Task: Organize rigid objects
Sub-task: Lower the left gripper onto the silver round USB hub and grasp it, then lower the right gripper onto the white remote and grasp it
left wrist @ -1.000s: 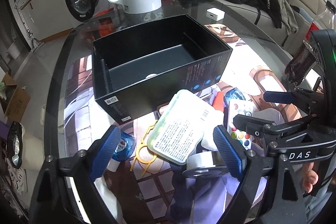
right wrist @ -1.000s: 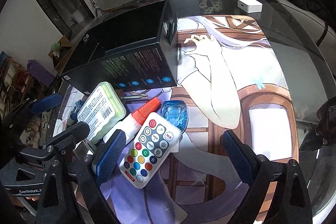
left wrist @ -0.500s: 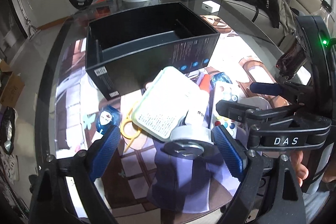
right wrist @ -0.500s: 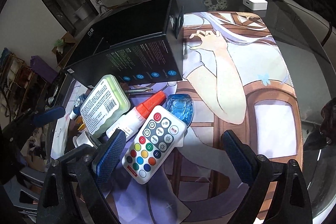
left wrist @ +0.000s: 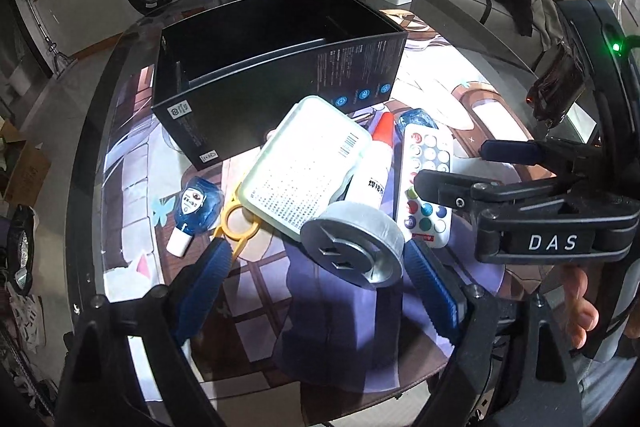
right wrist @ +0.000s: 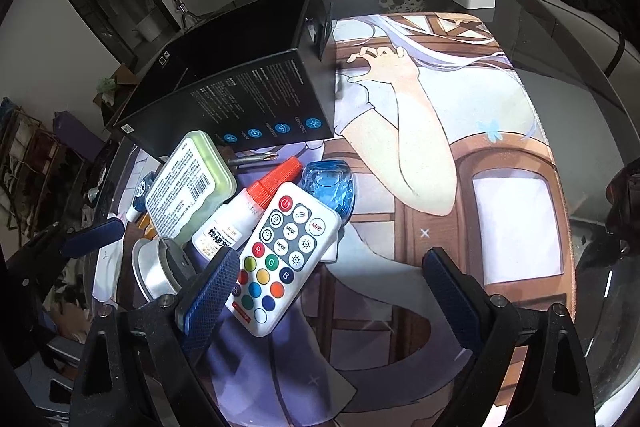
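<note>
Left gripper [left wrist: 316,263] closing, jaws wide, silver puck [left wrist: 352,249] between pads, right pad just beside it, no firm contact visible. Right gripper [right wrist: 332,287] jaws wide apart, nothing clamped, left pad overlapping remote [right wrist: 282,257].

Left view only: yellow ring tool [left wrist: 236,213], blue bottle [left wrist: 196,207] left of pile (mostly hidden in right view). Right view only: screwdriver [right wrist: 252,159] near box [left wrist: 276,67]. Green case [right wrist: 190,185] leans on glue [right wrist: 240,217].
</note>
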